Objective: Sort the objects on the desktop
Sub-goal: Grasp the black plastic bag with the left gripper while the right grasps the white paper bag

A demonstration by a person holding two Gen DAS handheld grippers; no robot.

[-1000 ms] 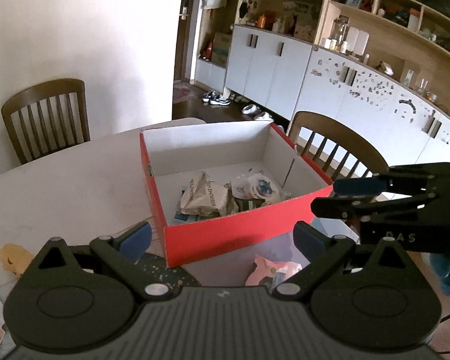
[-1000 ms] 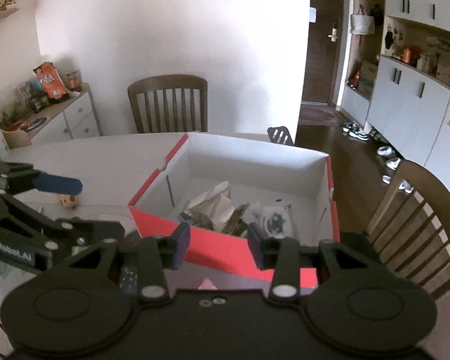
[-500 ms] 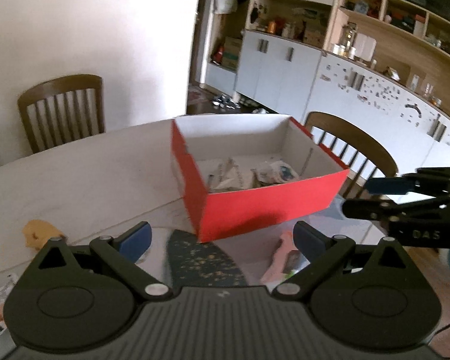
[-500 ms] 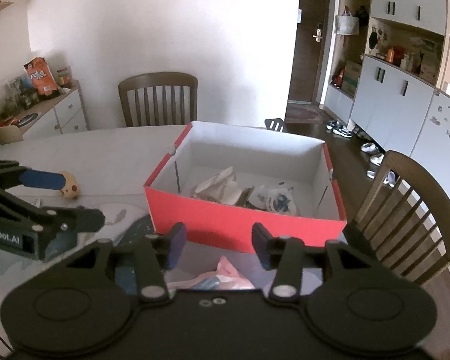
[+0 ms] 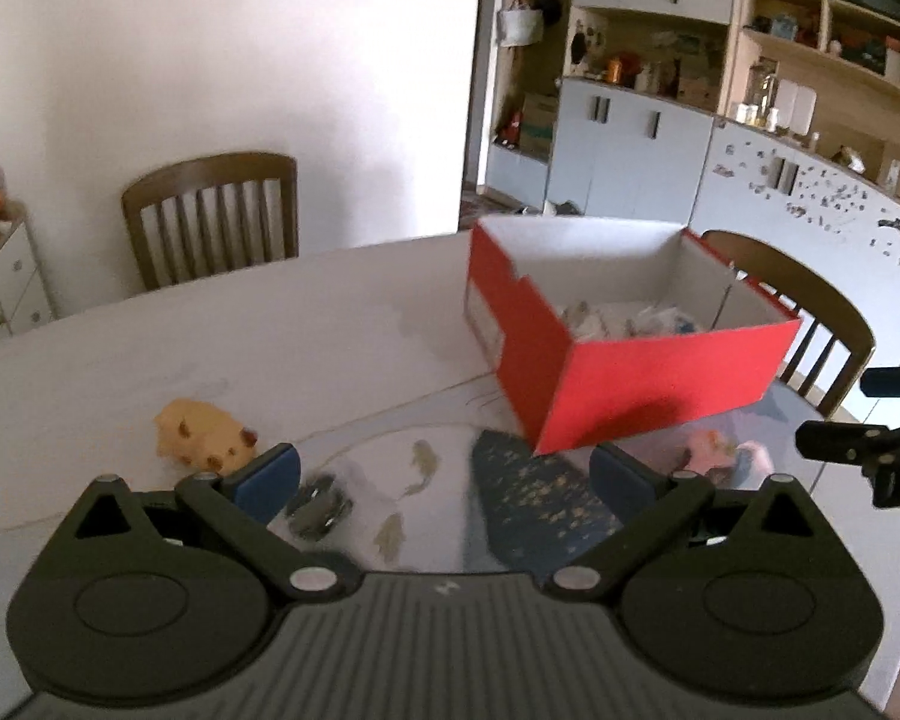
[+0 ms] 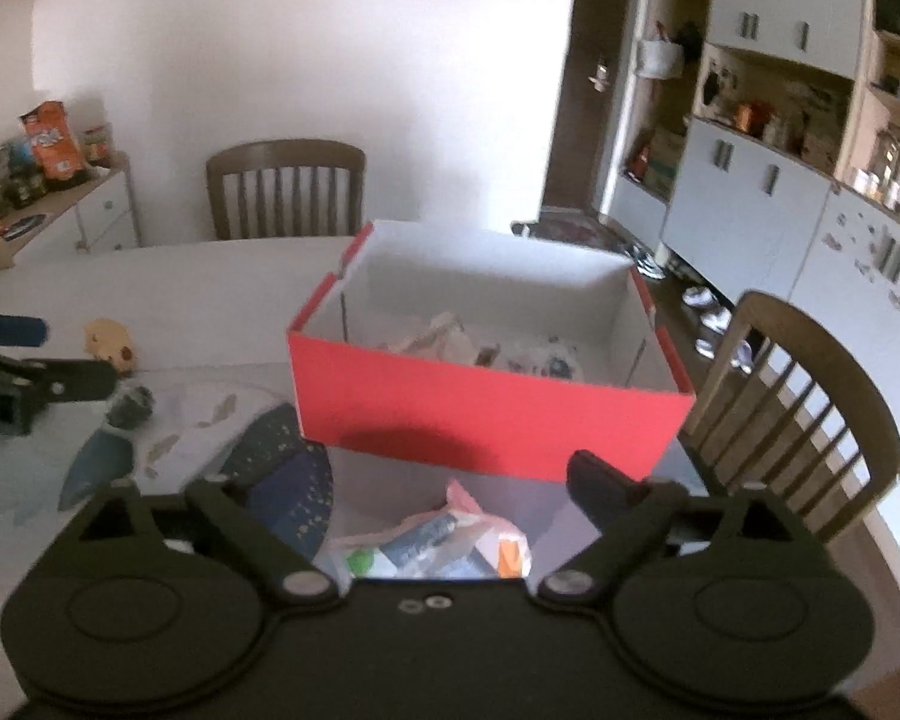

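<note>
box (image 5: 660,384), red outside and white inside, sits right of centre in the left wrist view, on the white table (image 5: 150,354); crumpled wrappers (image 6: 450,342) lie in it. left claw (image 5: 444,474) spread open, holding nothing, low centre of the frame. toy pig (image 5: 201,435) lies just beyond its left finger; a small dark object (image 5: 318,507) lies between the fingers. right claw (image 6: 450,480) also open and empty, low centre of the right wrist view, over a pink bag (image 6: 444,540) just in front of the box. chair (image 6: 792,414) stands at right.
</note>
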